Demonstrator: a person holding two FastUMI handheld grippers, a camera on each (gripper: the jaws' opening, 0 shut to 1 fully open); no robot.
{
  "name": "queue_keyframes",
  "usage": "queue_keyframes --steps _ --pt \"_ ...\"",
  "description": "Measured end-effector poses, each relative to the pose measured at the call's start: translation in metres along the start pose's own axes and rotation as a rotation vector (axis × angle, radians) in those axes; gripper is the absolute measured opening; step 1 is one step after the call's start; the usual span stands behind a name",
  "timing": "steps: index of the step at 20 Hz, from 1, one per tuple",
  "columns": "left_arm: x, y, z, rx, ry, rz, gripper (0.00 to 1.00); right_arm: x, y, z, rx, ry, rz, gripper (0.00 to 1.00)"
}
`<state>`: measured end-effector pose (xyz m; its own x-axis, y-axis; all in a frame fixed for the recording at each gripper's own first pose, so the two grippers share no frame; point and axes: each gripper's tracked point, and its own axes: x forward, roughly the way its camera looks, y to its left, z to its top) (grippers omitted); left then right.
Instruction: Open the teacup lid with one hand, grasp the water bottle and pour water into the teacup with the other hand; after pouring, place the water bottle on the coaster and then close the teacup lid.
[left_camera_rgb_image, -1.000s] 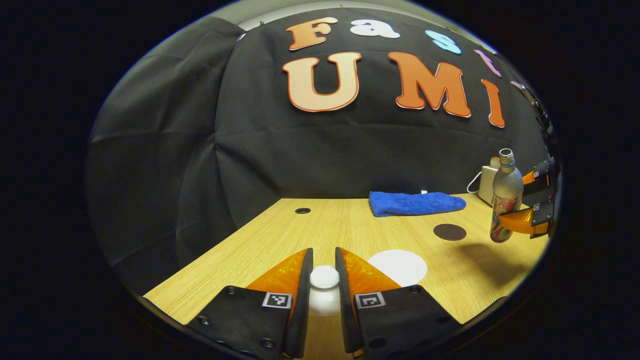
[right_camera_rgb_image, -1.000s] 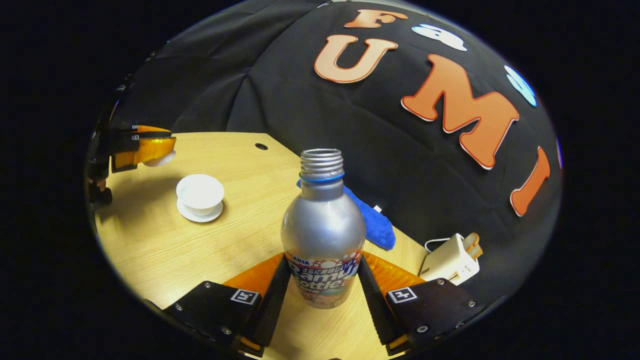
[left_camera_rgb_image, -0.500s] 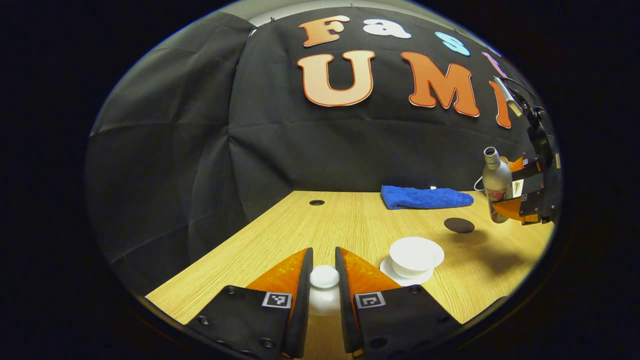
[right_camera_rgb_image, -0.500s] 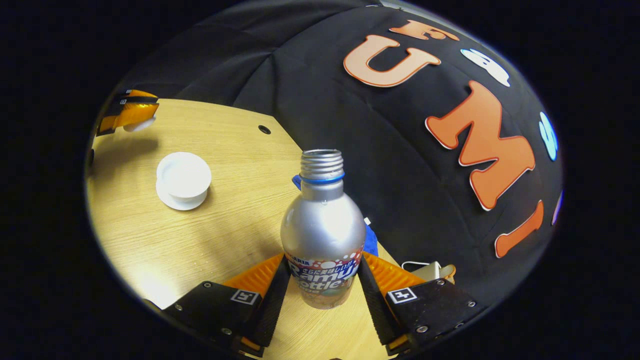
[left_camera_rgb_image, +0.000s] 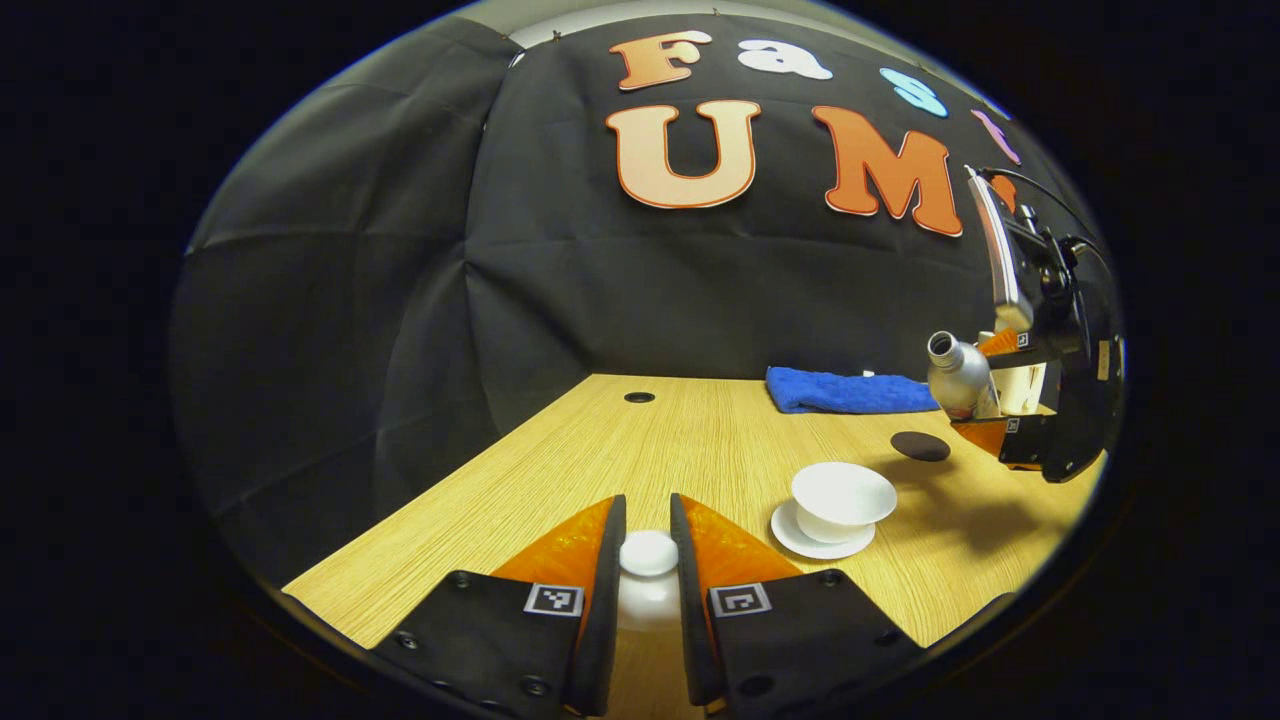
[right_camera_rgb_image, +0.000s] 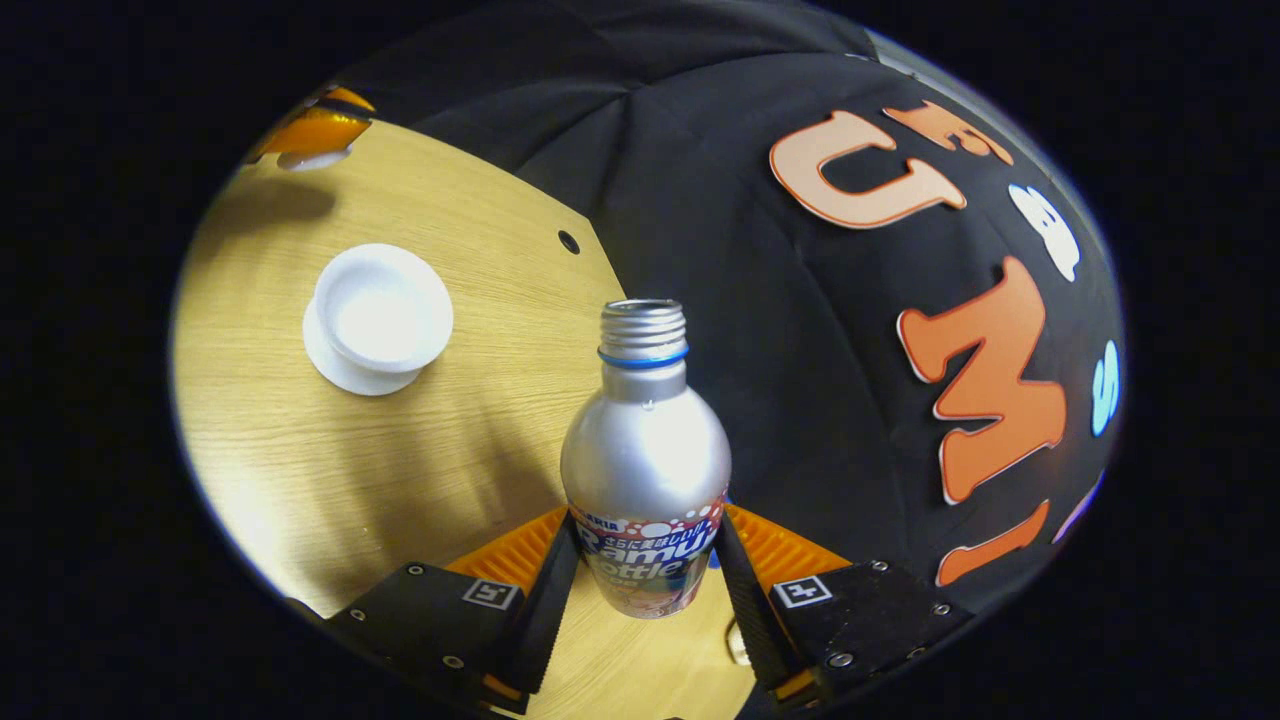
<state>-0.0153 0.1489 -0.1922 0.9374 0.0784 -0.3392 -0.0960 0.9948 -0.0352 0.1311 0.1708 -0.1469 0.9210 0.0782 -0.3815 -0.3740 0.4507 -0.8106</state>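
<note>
- Left gripper (left_camera_rgb_image: 648, 560) has its two orange-and-black fingers drawn close together, pressing on the white knob of the teacup lid (left_camera_rgb_image: 648, 553) from both sides; the lid hangs off the table, near the teacup and on its left in the left gripper view.
- Right gripper (right_camera_rgb_image: 645, 575) is clamped on the lower body of the water bottle (right_camera_rgb_image: 645, 465), one finger on each side of the printed label.
- Seen from the left gripper view, the water bottle (left_camera_rgb_image: 955, 372) is held in the air past the teacup and tilted, its open neck leaning toward the teacup.
- Uncapped, the bottle shows bare silver threads above a blue ring.
- Teacup (left_camera_rgb_image: 842, 497), white and uncovered, stands on its white saucer (left_camera_rgb_image: 795, 530) on the wooden table (left_camera_rgb_image: 620, 450).
- Dark round coaster (left_camera_rgb_image: 920, 446) lies flat on the table beyond the teacup, bare, just beside the right gripper (left_camera_rgb_image: 1010, 430) in that view.
- Blue towel (left_camera_rgb_image: 850, 391) lies folded farther back from the teacup, against the black cloth wall.
- Small round hole (left_camera_rgb_image: 639, 397) sits in the tabletop, well apart from the teacup toward the back.
- From the right gripper view, the teacup (right_camera_rgb_image: 380, 310) lies ahead and to the left of the bottle's mouth, with the left gripper (right_camera_rgb_image: 312, 140) beyond it at the table's far edge.
</note>
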Motion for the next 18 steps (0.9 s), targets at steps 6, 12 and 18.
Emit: queue_keyframes --steps 6,12,18 --pt "-0.002 0.010 -0.006 -0.001 0.010 0.018 0.32 0.003 0.009 0.021 -0.130 -0.049 -0.049 0.77" --pt "-0.005 0.013 -0.008 -0.003 0.013 0.020 0.32 0.003 0.001 0.029 -0.270 -0.078 -0.152 0.77" --pt "-0.006 0.012 -0.010 -0.002 0.014 0.017 0.27 -0.001 -0.014 0.042 -0.389 -0.123 -0.279 0.77"
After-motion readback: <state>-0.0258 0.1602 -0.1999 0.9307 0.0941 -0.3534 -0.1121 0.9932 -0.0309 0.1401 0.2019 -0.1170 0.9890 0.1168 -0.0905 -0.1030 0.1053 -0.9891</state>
